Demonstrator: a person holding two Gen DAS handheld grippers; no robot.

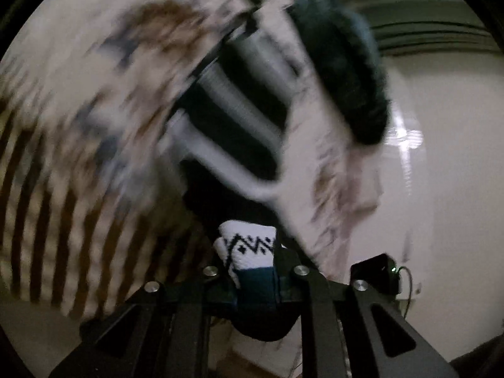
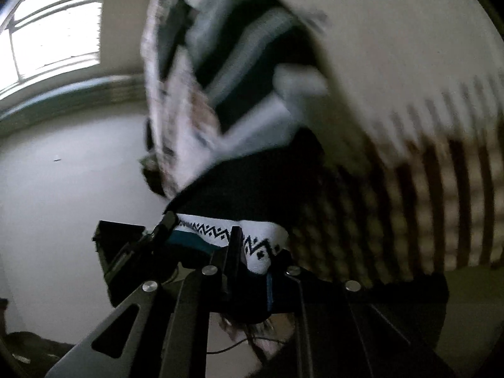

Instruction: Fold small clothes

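A small knitted garment, white with a black zigzag pattern and teal and black bands, hangs in the air between both grippers. In the left wrist view my left gripper (image 1: 252,261) is shut on its patterned edge (image 1: 249,245). In the right wrist view my right gripper (image 2: 249,252) is shut on the same patterned edge (image 2: 264,236). The rest of the garment, with black, grey and white stripes (image 1: 239,107) (image 2: 252,72), swings blurred ahead of the fingers.
A cream cloth with brown stripes (image 1: 63,236) (image 2: 441,189) lies behind the garment. A small black box with a green light (image 1: 378,271) (image 2: 119,245) sits on the pale surface. A bright window (image 2: 53,28) is at the far left.
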